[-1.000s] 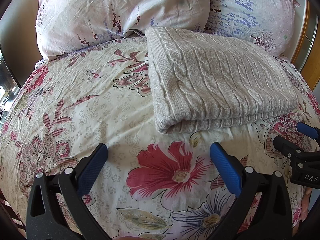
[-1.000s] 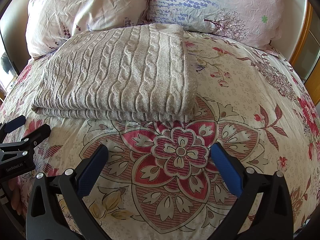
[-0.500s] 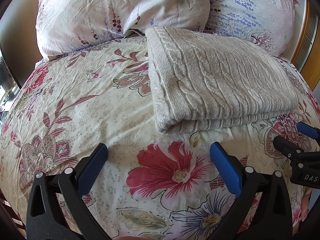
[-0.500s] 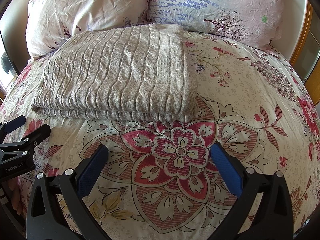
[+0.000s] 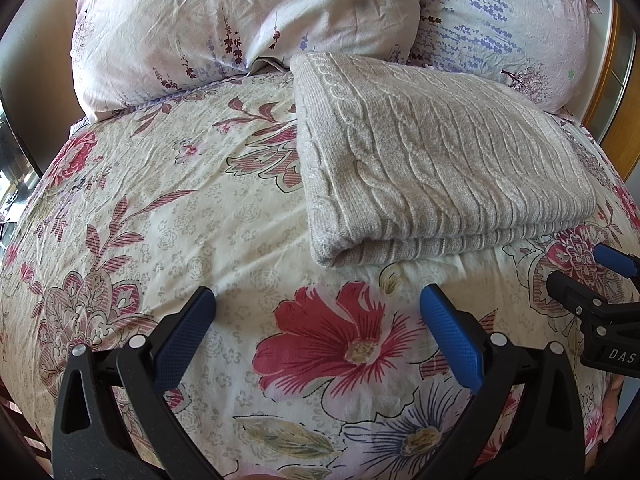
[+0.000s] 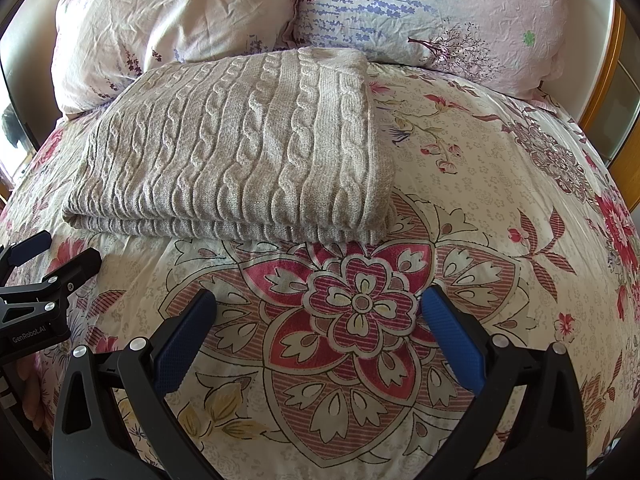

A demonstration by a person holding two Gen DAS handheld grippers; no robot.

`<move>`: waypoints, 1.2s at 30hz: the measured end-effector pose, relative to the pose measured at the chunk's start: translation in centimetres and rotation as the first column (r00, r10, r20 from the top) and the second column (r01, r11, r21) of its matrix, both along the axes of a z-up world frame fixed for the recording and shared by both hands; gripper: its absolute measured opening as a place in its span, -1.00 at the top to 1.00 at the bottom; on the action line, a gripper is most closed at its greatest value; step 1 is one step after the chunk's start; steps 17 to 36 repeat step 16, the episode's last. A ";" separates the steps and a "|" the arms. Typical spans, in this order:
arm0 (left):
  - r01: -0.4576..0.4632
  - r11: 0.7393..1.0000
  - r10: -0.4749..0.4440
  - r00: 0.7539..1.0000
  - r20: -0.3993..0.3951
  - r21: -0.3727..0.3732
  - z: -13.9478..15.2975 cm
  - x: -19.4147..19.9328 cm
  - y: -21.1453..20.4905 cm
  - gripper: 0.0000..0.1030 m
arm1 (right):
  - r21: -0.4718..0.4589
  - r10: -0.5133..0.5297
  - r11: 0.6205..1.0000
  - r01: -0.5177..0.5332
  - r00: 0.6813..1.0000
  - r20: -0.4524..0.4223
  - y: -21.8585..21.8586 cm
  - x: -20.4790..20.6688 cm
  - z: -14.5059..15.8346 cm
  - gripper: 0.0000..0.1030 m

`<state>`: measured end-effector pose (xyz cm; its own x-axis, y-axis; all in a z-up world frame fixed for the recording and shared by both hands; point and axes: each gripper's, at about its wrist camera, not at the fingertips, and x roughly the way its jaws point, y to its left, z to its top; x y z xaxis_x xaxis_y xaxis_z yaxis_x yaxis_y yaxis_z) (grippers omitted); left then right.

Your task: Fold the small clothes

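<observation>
Wide flowered bedspread (image 5: 208, 208) under everything. Two pillows (image 6: 436, 12) at the head. Folded grey cable-knit sweater (image 5: 432, 160) flat on the bedspread, touching the pillows. Left gripper (image 5: 318, 324) and right gripper (image 6: 320, 324) near its front edge, spread wide, holding nothing.

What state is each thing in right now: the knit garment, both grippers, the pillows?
Grey cable-knit sweater: folded into a flat rectangle, lying on the floral bedspread, untouched.
Left gripper: open, empty, short of the sweater.
Right gripper: open, empty, short of the sweater.
Two floral pillows: side by side behind the sweater.
</observation>
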<state>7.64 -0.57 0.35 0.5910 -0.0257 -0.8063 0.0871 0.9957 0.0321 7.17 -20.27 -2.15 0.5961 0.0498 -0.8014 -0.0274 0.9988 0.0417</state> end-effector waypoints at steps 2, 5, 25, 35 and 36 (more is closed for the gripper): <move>0.001 1.000 -0.001 1.000 -0.002 0.000 0.0 0.0 0.0 -0.97 | 0.000 0.000 1.000 0.000 1.000 0.000 0.0 0.0 0.0 -0.97; 0.001 1.000 -0.001 1.000 -0.002 0.000 -0.1 -0.1 0.1 -0.97 | 0.000 0.000 1.000 0.000 1.000 0.000 0.0 0.0 0.0 -0.97; 0.002 1.000 -0.002 1.000 -0.002 0.000 -0.1 0.0 0.1 -0.97 | 0.000 0.000 1.000 0.000 1.000 0.000 0.0 0.0 0.0 -0.97; 0.002 1.000 -0.002 1.000 -0.002 0.000 -0.1 0.0 0.1 -0.97 | 0.000 0.000 1.000 0.000 1.000 0.000 0.0 0.0 0.0 -0.97; 0.002 1.000 -0.002 1.000 -0.002 0.000 -0.1 0.0 0.1 -0.97 | 0.000 0.000 1.000 0.000 1.000 0.000 0.0 0.0 0.0 -0.97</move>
